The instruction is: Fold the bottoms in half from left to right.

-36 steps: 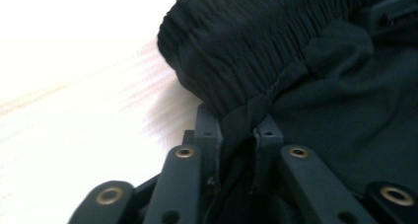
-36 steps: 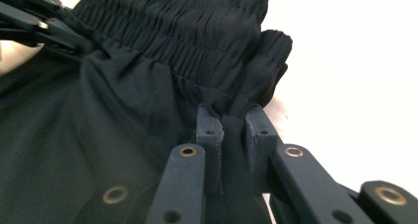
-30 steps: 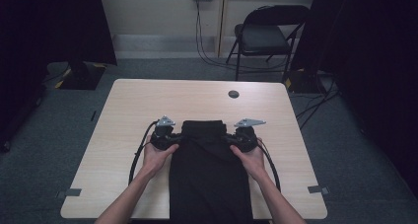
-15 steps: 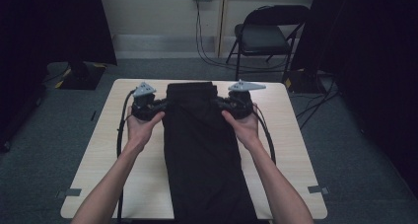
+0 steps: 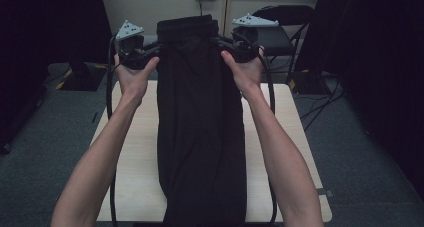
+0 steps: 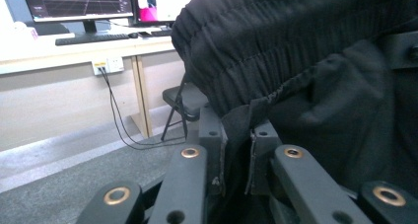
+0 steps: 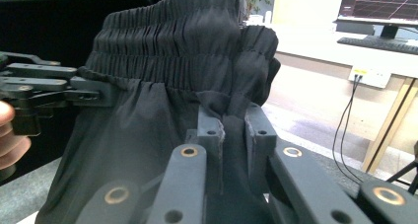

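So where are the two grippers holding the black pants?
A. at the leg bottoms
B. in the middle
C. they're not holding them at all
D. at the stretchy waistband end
D: the left gripper and right gripper each pinch the black pants just under the gathered elastic waistband.

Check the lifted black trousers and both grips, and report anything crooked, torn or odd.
Nothing stands out. The left gripper and right gripper each pinch the black trousers just below the elastic waistband, at about the same height, so the garment hangs fairly straight over the table. No tear shows.
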Action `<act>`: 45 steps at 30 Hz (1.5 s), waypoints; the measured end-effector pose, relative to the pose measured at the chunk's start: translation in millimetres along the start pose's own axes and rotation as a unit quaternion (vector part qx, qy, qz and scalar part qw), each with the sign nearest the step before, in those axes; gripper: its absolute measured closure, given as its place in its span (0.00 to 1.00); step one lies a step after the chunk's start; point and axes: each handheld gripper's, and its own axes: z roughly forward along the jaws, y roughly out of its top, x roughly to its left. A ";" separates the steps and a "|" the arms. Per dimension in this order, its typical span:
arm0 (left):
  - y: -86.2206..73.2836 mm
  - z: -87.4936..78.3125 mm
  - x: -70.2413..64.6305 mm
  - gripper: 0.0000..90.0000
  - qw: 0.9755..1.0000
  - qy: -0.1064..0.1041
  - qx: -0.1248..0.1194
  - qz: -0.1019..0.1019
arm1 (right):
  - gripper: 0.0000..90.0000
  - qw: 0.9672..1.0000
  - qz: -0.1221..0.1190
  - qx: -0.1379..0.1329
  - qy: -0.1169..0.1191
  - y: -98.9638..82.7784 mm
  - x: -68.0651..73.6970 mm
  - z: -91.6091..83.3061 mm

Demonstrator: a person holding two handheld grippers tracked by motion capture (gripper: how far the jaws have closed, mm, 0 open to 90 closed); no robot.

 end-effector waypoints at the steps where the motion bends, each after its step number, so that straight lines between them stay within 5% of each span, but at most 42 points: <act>1: -5.8 0.2 -3.2 0.90 1.000 -0.004 0.005 0.003 | 0.89 1.000 0.004 0.007 0.000 -3.9 -1.7 0.5; 6: -45.2 -0.4 -12.7 0.90 0.998 -0.032 0.051 0.012 | 0.89 0.998 0.026 0.050 0.033 -60.6 -9.1 -8.0; 7: -67.2 -2.3 -20.3 0.90 0.997 -0.049 0.066 0.006 | 0.89 0.997 0.032 0.057 0.038 -73.7 -8.6 -12.0; 12: -103.1 -13.3 -35.8 0.90 0.993 -0.080 0.091 -0.012 | 0.89 0.993 0.051 0.084 0.062 -119.0 -1.8 -30.9; 13: -121.8 -25.0 -48.7 0.90 0.990 -0.095 0.104 -0.007 | 0.90 0.991 0.057 0.097 0.077 -139.5 5.1 -45.4; 17: -151.8 -47.8 -69.2 0.90 0.986 -0.114 0.118 -0.031 | 0.90 0.986 0.075 0.109 0.103 -167.2 20.8 -71.5; 21: -164.3 -70.8 -85.7 0.90 0.981 -0.142 0.127 -0.037 | 0.90 0.982 0.080 0.124 0.118 -182.8 39.3 -98.5; 24: -170.4 -80.9 -95.1 0.90 0.978 -0.150 0.140 -0.023 | 0.90 0.981 0.081 0.124 0.126 -187.3 46.4 -112.0; 25: -181.2 -87.3 -102.2 0.90 0.974 -0.149 0.168 -0.018 | 0.89 0.979 0.082 0.135 0.129 -197.2 53.9 -120.5; 28: -211.6 -91.3 -105.6 0.90 0.966 -0.166 0.195 -0.043 | 0.89 0.974 0.092 0.159 0.136 -220.0 64.6 -127.1; 29: -221.5 -91.8 -106.5 0.90 0.963 -0.172 0.202 -0.047 | 0.89 0.971 0.096 0.170 0.137 -231.8 68.8 -129.2; 30: -221.5 -91.8 -106.5 0.90 0.963 -0.172 0.202 -0.047 | 0.89 0.970 0.097 0.178 0.137 -241.3 71.9 -129.8; 31: -238.2 -90.4 -108.9 0.90 0.956 -0.181 0.224 -0.048 | 0.89 0.968 0.096 0.190 0.135 -250.8 73.7 -129.8; 32: -243.6 -89.6 -110.8 0.90 0.952 -0.184 0.239 -0.050 | 0.89 0.966 0.100 0.197 0.135 -259.7 74.7 -129.9; 37: -265.0 -85.5 -118.5 0.89 0.936 -0.193 0.292 -0.038 | 0.89 0.955 0.094 0.249 0.132 -290.7 81.0 -125.6; 41: -272.0 -81.0 -121.9 0.89 0.929 -0.196 0.312 -0.031 | 0.89 0.949 0.080 0.277 0.126 -303.0 83.7 -122.3; 44: -274.3 -79.5 -121.1 0.89 0.927 -0.191 0.319 -0.037 | 0.89 0.945 0.081 0.293 0.121 -310.6 82.1 -118.7; 45: -277.7 -77.8 -123.3 0.89 0.927 -0.183 0.327 -0.024 | 0.89 0.944 0.077 0.297 0.118 -312.2 82.6 -117.4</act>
